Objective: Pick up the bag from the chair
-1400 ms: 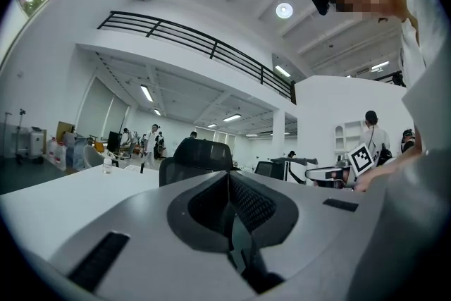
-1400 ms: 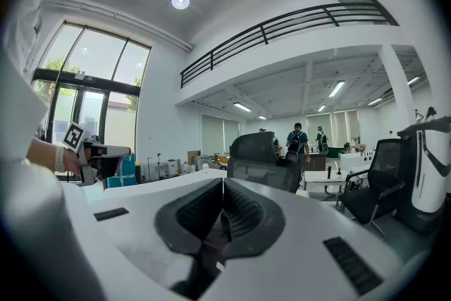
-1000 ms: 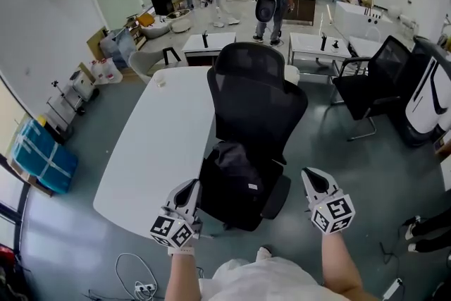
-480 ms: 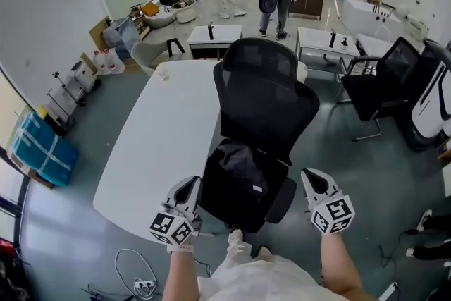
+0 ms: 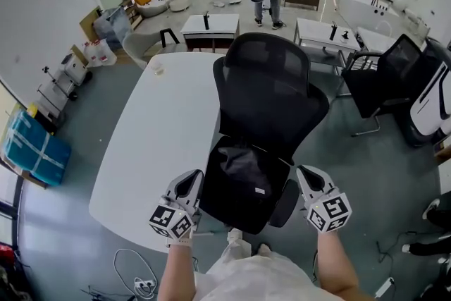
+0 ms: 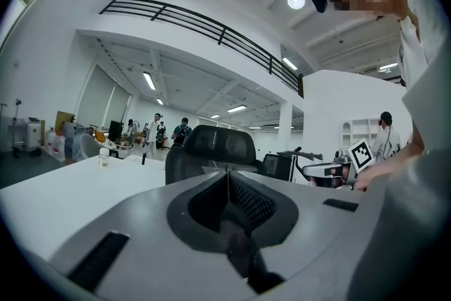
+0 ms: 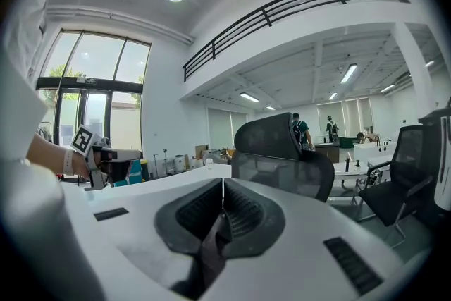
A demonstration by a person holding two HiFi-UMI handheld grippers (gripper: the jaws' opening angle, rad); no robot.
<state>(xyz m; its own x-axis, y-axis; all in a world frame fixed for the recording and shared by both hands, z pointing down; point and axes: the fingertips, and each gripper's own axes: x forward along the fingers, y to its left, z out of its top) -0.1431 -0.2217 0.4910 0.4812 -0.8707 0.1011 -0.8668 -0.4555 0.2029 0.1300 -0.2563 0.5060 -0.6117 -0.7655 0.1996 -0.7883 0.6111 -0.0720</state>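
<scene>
I log one black bag [image 5: 243, 176] on the seat of the black mesh chair [image 5: 271, 88], flanked by my left gripper [image 5: 187, 185] and right gripper [image 5: 309, 178], both with jaws pressed together, empty.

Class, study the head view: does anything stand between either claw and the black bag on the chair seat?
Nothing visible does. The bag lies uncovered on the chair seat, with the left claw and the right claw, both shut and empty, flanking the seat's near side. The backrest rises beyond the bag.
</scene>
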